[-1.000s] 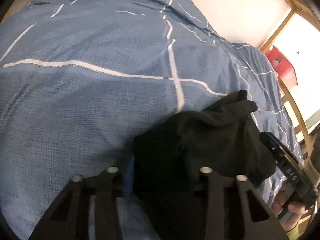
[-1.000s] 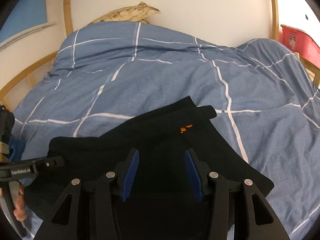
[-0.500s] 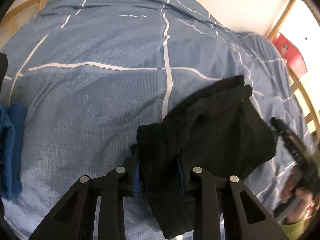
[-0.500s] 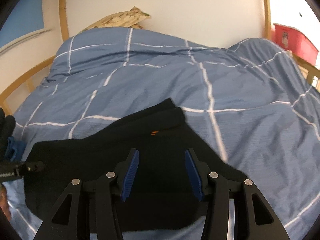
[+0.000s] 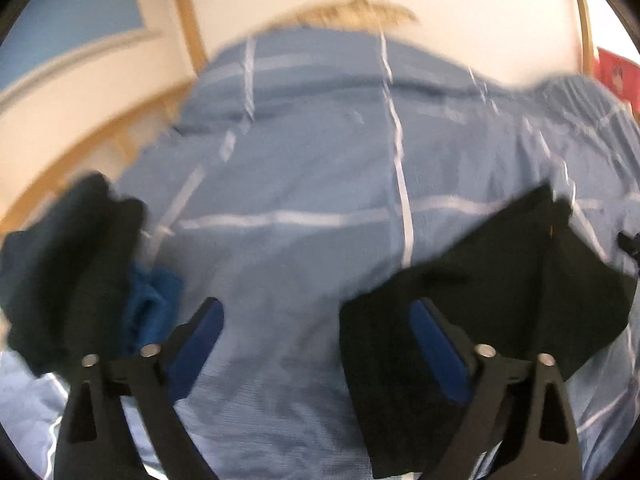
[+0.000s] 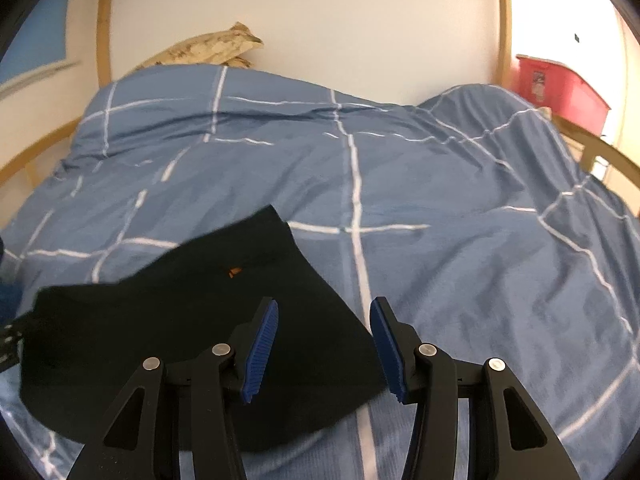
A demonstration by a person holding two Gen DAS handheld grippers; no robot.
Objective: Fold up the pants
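The black pants [image 6: 180,320] lie folded on the blue checked duvet [image 6: 440,200], an orange mark on top. In the blurred left wrist view the pants [image 5: 500,280] sit at the right, partly behind the right finger. My left gripper [image 5: 316,308] hangs above the bed with its jaws opening wide. Only bare duvet [image 5: 304,160] shows between its fingers. My right gripper [image 6: 325,304] hovers over the right edge of the pants. Its blue pads are apart and press on nothing.
A pile of dark clothes [image 5: 60,264] with a blue cloth [image 5: 152,300] lies at the bed's left side. The wooden bed frame [image 6: 104,40] runs along the wall. A mottled pillow [image 6: 208,48] lies at the head and a red box [image 6: 560,84] stands far right.
My left gripper has let go of the pants, spread wide, risen and swung away, so the pants now lie to its right. My right gripper has drifted right, off the middle of the pants.
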